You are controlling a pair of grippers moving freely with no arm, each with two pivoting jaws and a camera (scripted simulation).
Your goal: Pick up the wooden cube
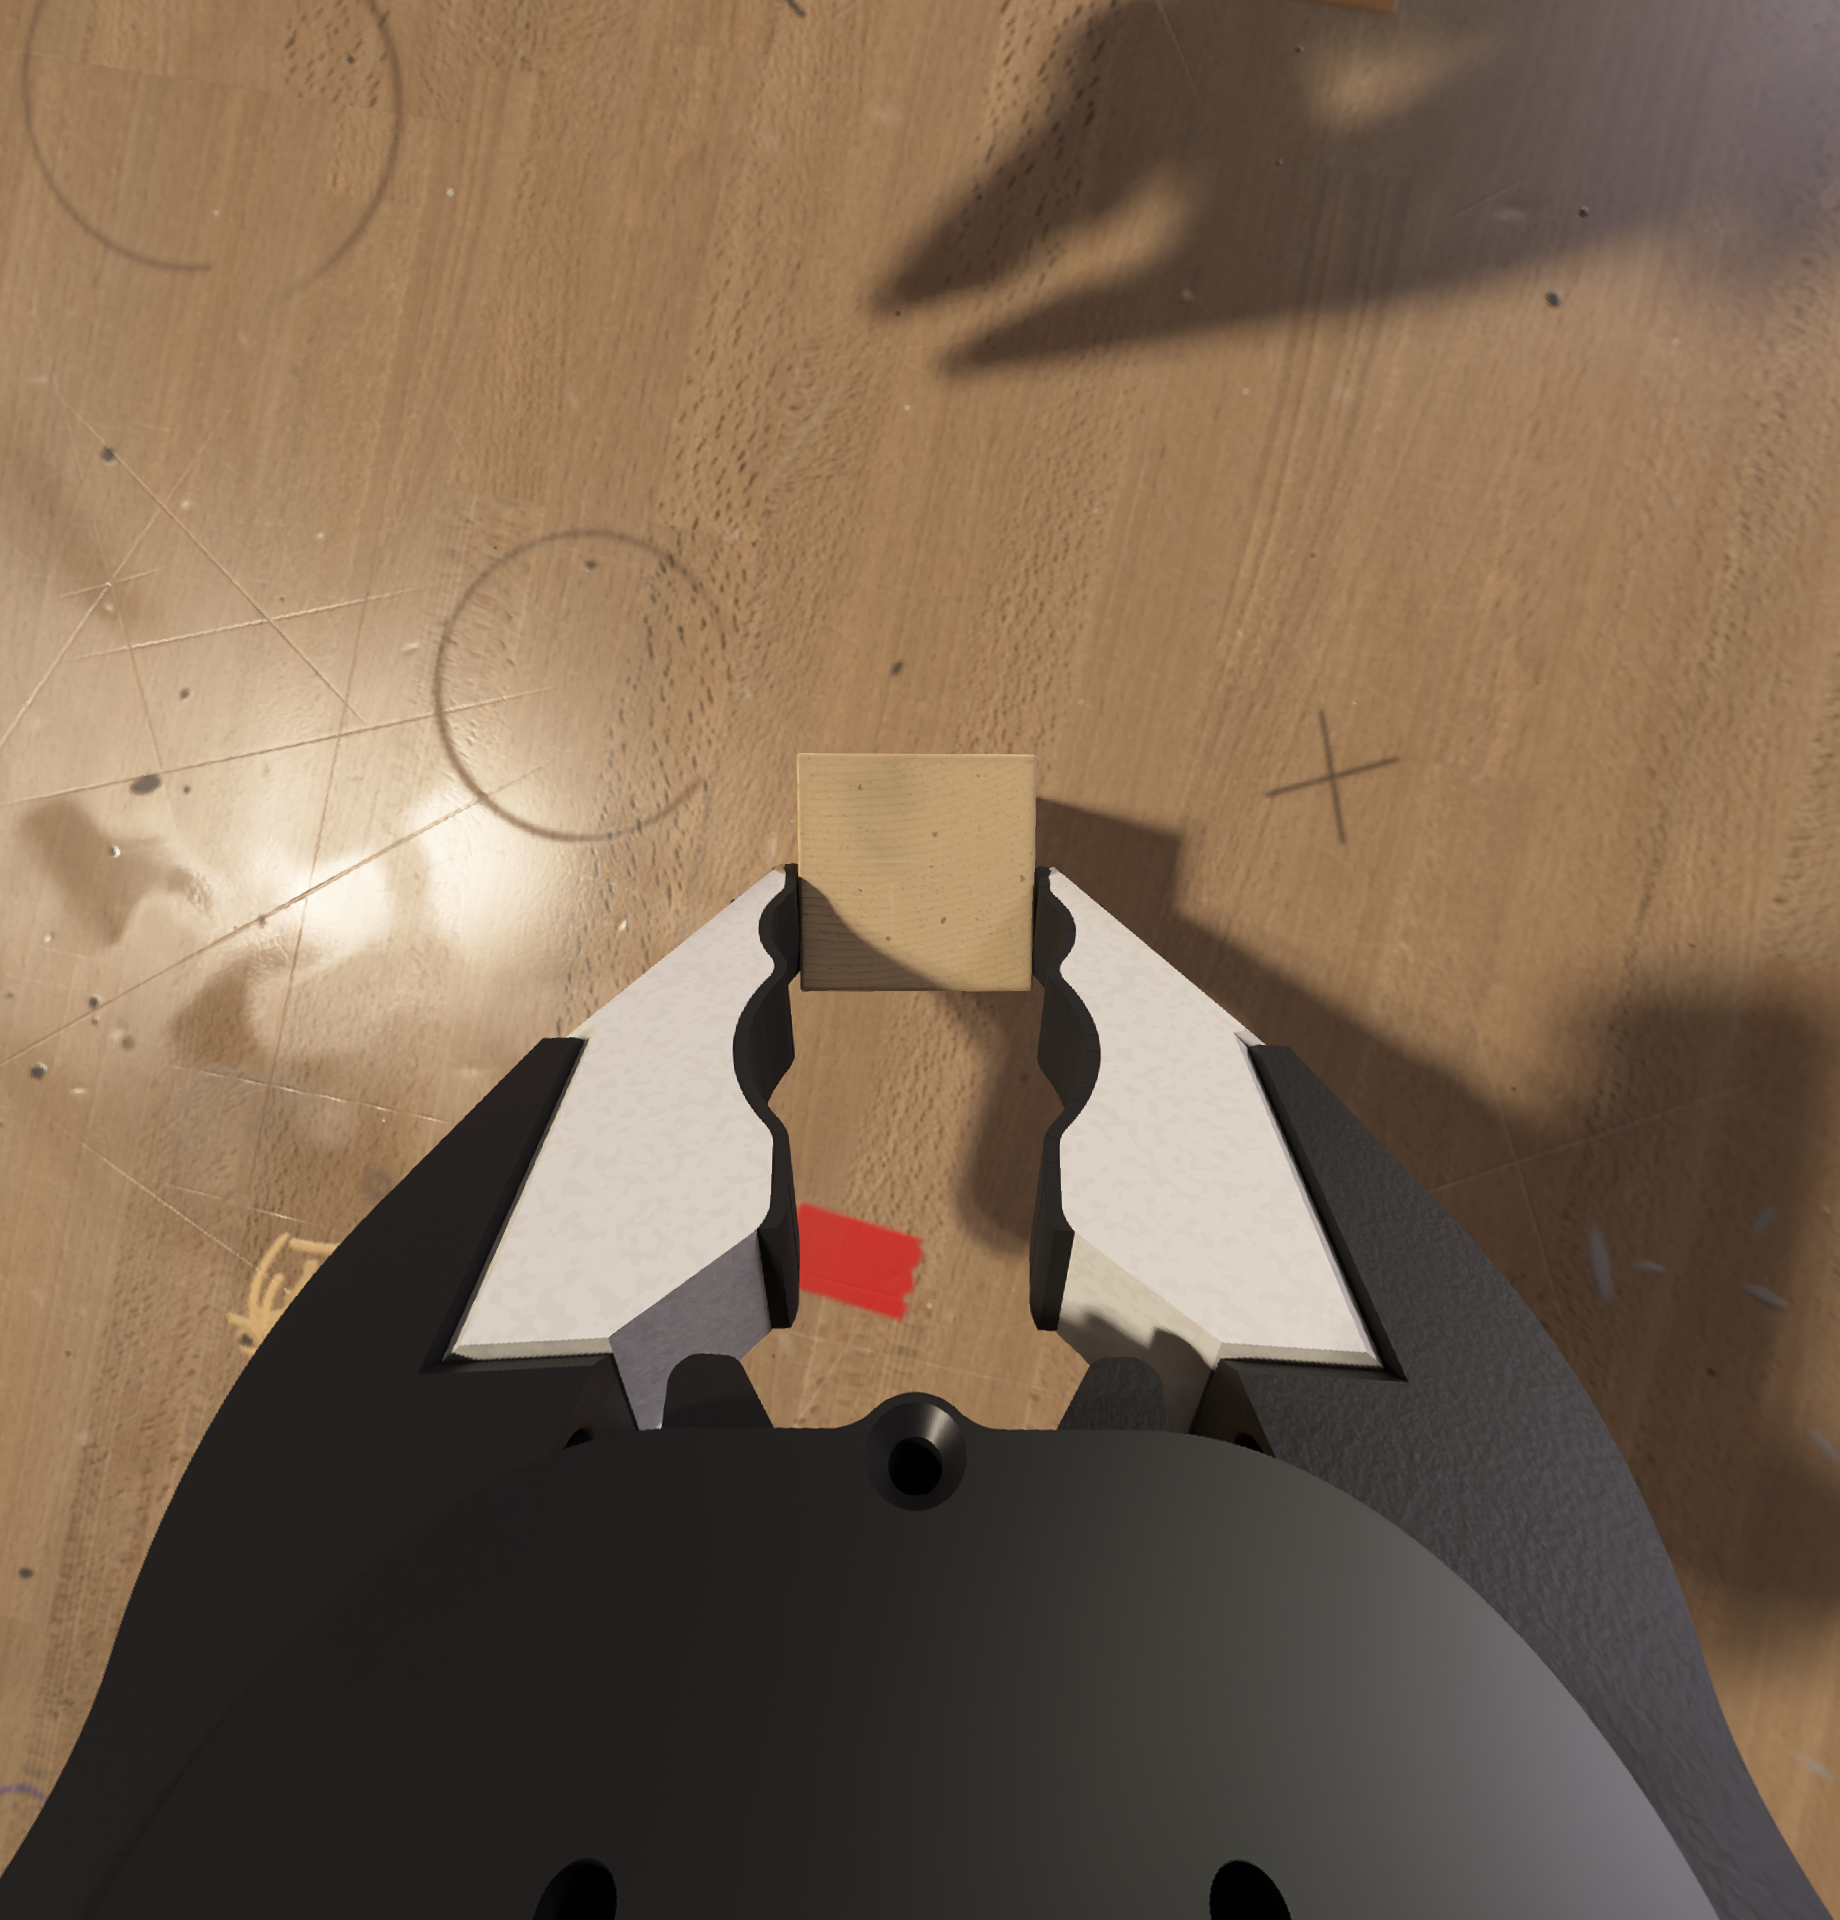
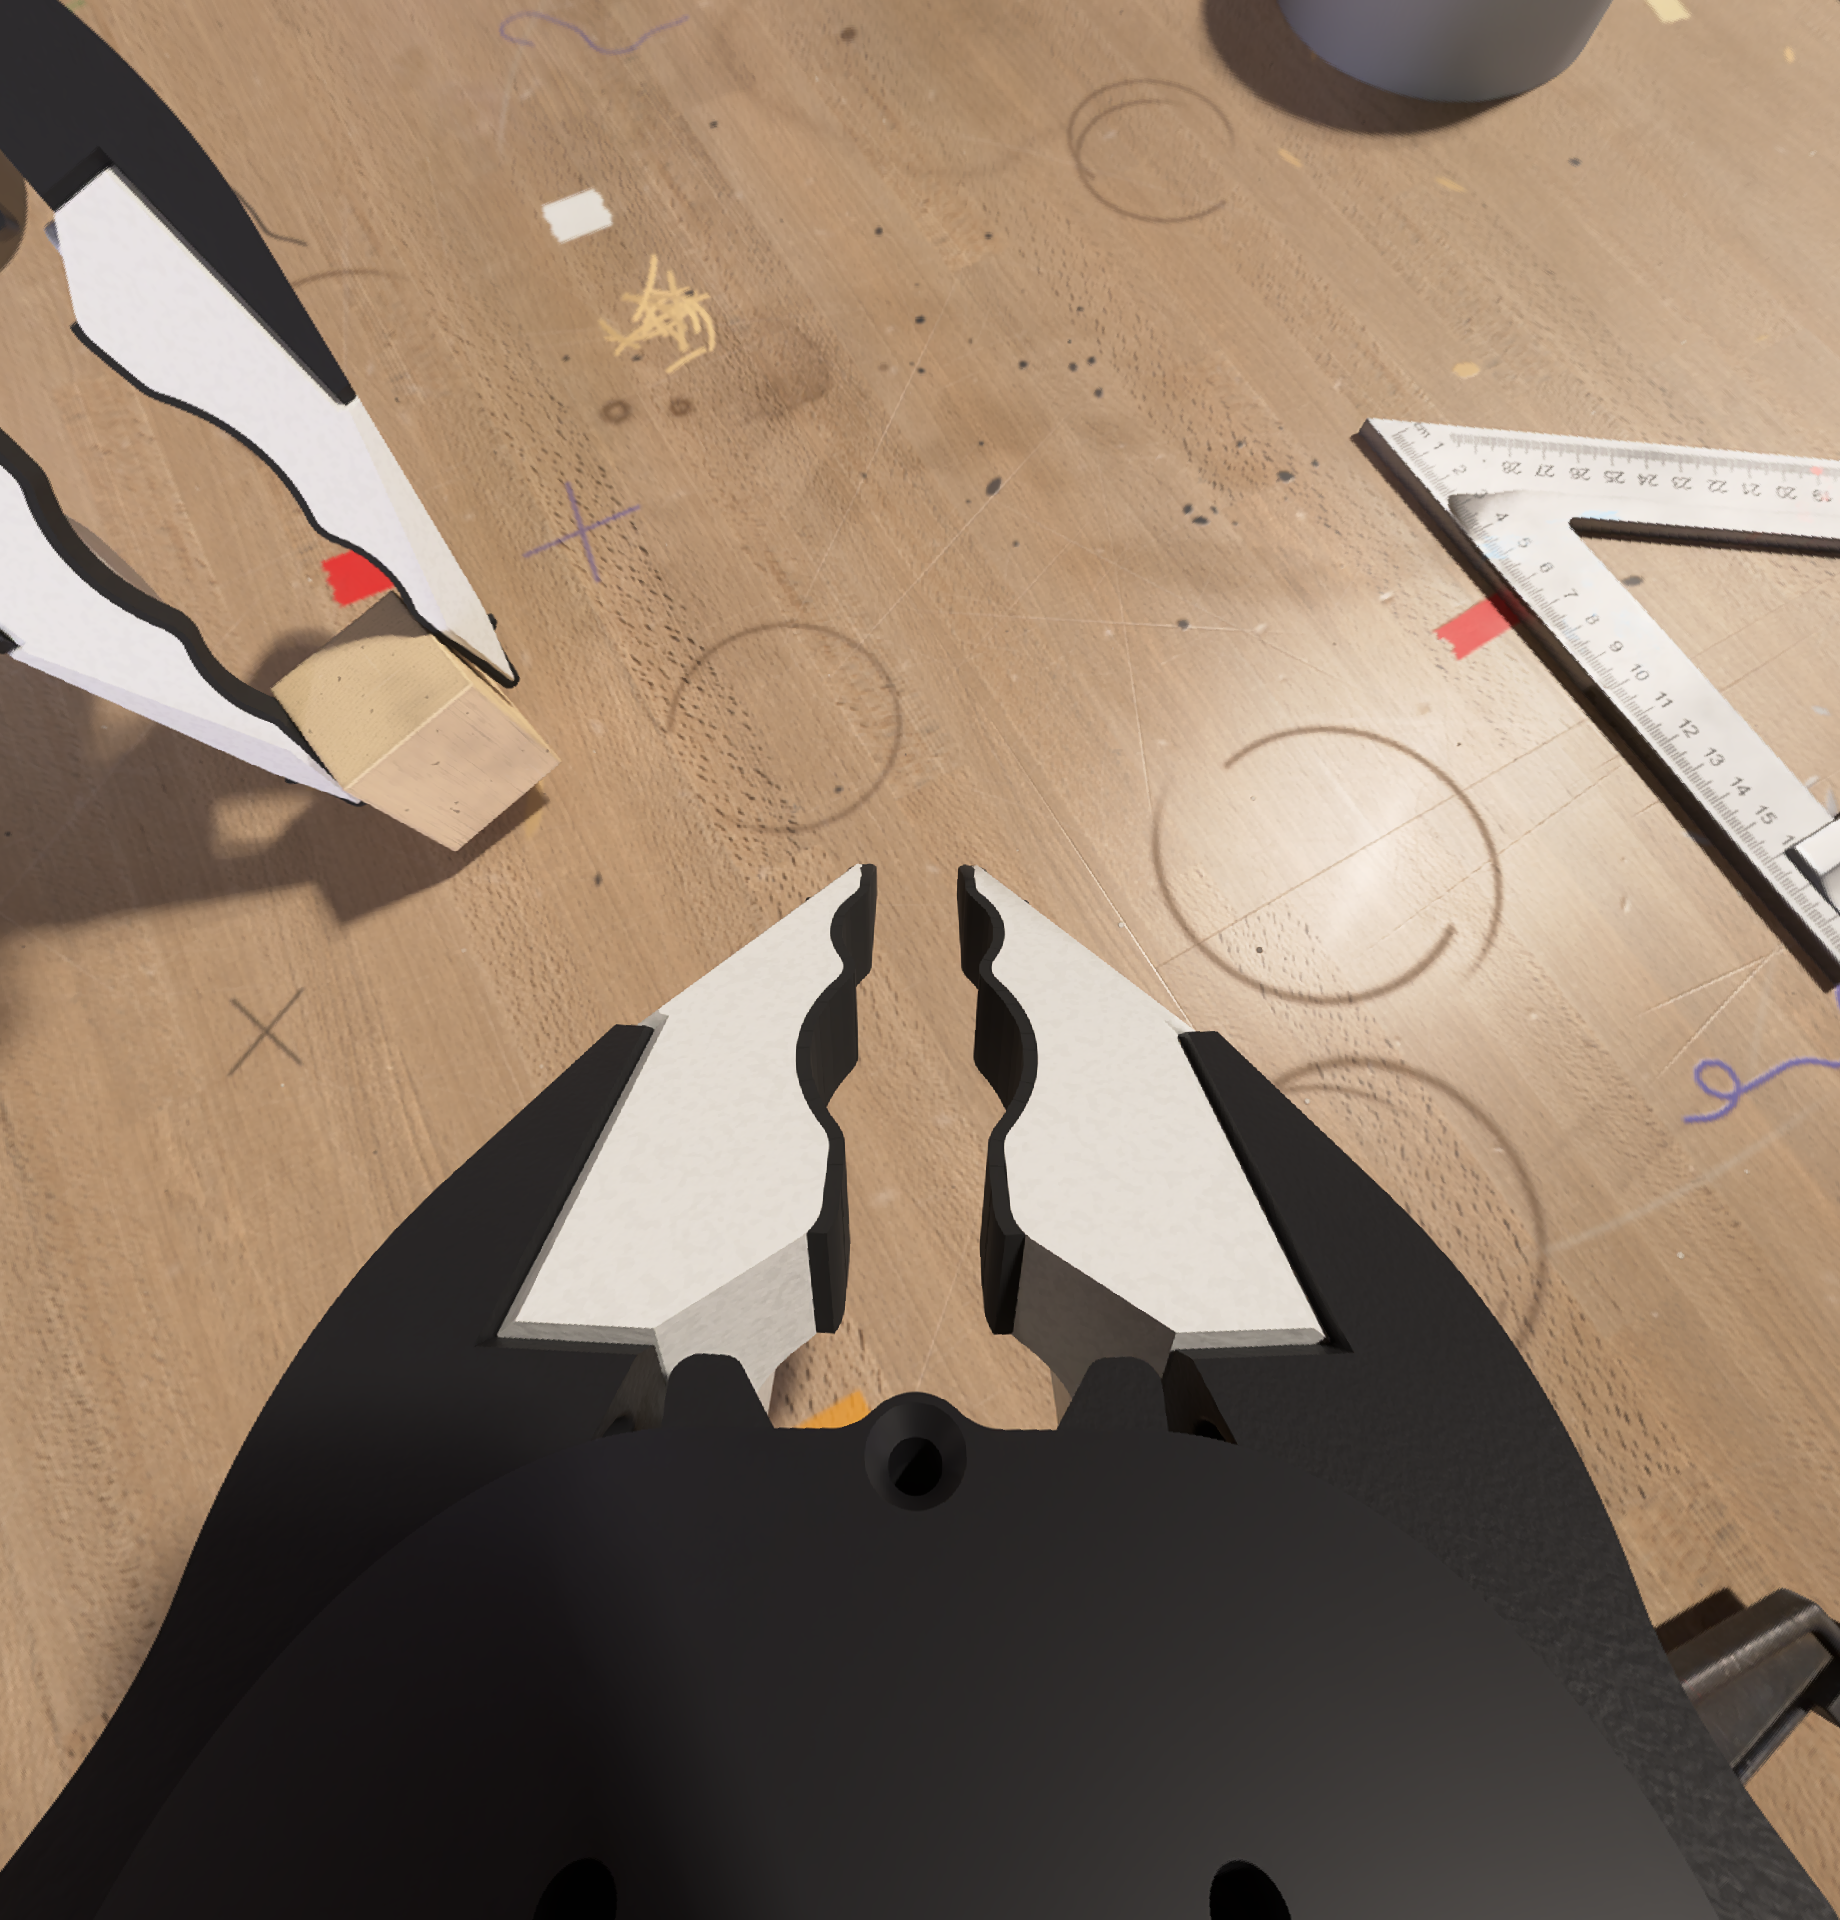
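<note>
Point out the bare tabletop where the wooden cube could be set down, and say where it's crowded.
Bare wood lies ahead of the right gripper, between the wooden cube in the left gripper and the metal square. It is crowded to the right by the square and far ahead by the grey container.

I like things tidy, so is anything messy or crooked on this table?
A little. Pale wood shavings lie scattered on the scratched, ring-stained table, with a loose purple thread by the metal square. The wooden cube looks fine, gripped squarely by the left gripper.
</note>
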